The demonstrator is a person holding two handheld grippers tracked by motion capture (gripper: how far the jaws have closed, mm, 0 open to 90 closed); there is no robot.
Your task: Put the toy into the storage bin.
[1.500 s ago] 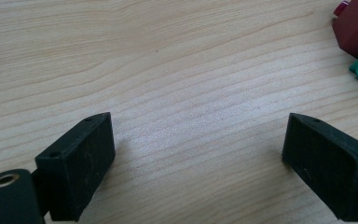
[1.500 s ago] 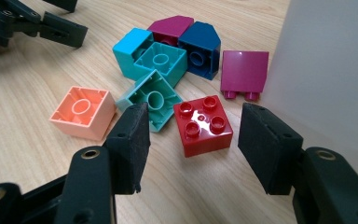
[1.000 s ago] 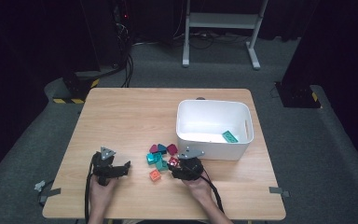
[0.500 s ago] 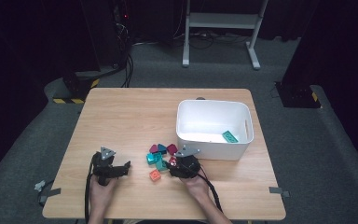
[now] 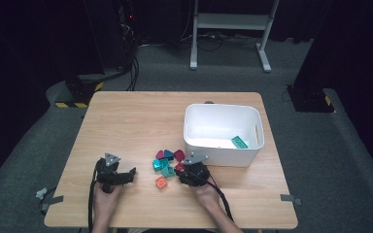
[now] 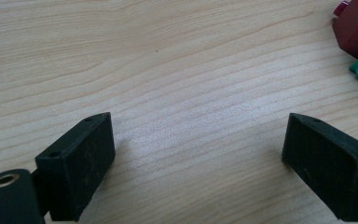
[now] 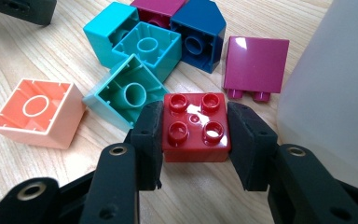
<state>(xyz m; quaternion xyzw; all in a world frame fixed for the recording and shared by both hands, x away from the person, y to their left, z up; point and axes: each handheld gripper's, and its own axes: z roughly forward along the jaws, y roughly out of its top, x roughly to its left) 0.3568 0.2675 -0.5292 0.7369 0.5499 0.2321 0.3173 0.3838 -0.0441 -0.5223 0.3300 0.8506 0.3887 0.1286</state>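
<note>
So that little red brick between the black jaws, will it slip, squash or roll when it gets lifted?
The red brick looks like hard, glossy plastic, so it probably won't squash. The right gripper has just been closing its jaws onto two flat sides, which should hold, though the shine hints it could slip under a light squeeze. Square and flat-bottomed on the table, it seems unlikely to roll.

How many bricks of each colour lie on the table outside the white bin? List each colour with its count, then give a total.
red brick: 1
orange brick: 1
teal bricks: 3
magenta bricks: 2
dark blue brick: 1
Total: 8
</note>
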